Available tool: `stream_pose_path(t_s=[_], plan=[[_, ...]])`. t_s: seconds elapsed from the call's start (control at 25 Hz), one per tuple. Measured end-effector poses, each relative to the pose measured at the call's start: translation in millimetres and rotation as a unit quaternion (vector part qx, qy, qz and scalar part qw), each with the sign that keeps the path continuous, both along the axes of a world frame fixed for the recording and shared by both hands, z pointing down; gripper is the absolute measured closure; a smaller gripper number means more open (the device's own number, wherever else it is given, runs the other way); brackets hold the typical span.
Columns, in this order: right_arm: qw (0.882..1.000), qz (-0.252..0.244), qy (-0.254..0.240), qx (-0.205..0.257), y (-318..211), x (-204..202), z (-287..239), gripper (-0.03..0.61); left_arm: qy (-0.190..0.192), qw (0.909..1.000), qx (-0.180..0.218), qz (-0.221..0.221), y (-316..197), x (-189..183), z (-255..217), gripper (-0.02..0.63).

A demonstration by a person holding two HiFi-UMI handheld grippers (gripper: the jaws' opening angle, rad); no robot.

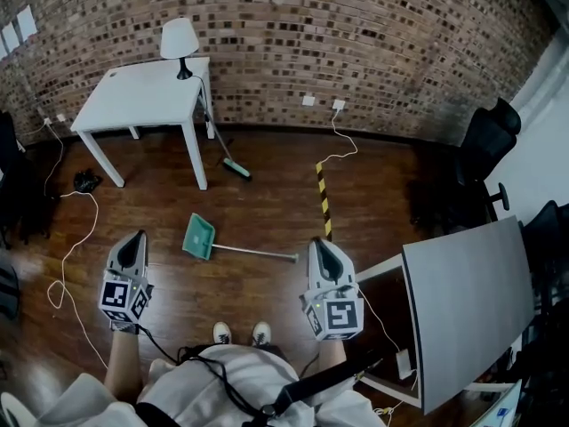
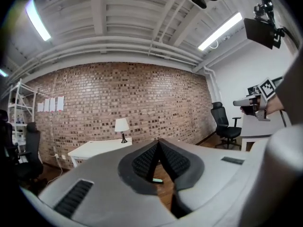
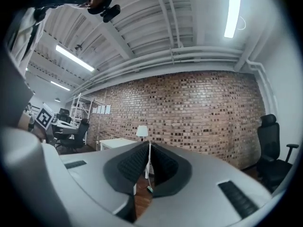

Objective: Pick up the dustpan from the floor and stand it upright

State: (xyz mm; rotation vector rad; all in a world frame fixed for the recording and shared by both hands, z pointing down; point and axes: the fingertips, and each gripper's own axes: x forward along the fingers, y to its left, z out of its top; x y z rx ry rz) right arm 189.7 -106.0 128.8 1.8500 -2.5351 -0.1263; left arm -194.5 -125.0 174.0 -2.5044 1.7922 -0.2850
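Brick wall closes off the far side of the room, and dark wood floor runs from it back to my feet; a grey table fills the right edge beside me, a white table stands against the wall at the far left, and a black chair sits in the right corner.

Both tools are held out level, well above the floor; the left gripper has its jaws closed with nothing between the pads, and the right gripper has its jaws together and empty too.

The dustpan lies flat on the floor ahead, between the two grippers; its green pan is nearer the left one, and its thin handle runs right, ending near the right one. A broom leans by the white table, a lamp stands on top, and striped tape crosses the boards just beyond the handle's end.

Nothing is picked up yet. I judge the risks so: closed jaws would only push the handle away, so they must part first; a thin round handle may twist in the pads and let the heavy pan swing down; stood upright in open floor with nothing to lean on, the dustpan may topple; the grey table is close to my right arm and may catch it.
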Motion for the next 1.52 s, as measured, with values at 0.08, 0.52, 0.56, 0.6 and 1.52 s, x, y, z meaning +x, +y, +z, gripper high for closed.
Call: stream_pose_path(t_s=[0.08,0.52,0.56,0.6,1.52], plan=[[1.000,0.022,-0.005,0.001,-8.1,2.5,-3.2,0.554,0.006,0.9999,0.006,-0.011,-9.7,-11.1,-0.2,0.589],[0.997,0.071,-0.002,-0.037,-42.0,17.2,51.9,0.347,0.044,0.9979,-0.047,-0.011,-66.9,-26.7,86.7,0.442],[0.996,0.078,0.004,-0.048,-47.6,24.6,69.0,0.347,0.051,0.9969,-0.057,-0.016,-73.6,-28.9,104.4,0.442],[0.995,0.084,0.009,-0.058,-54.9,31.1,88.1,0.347,0.056,0.9959,-0.066,-0.024,-80.6,-33.6,123.0,0.442],[0.975,0.108,0.028,-0.191,-201.6,117.2,688.7,0.347,0.058,0.9729,-0.181,-0.132,-205.2,-66.4,677.6,0.444]])
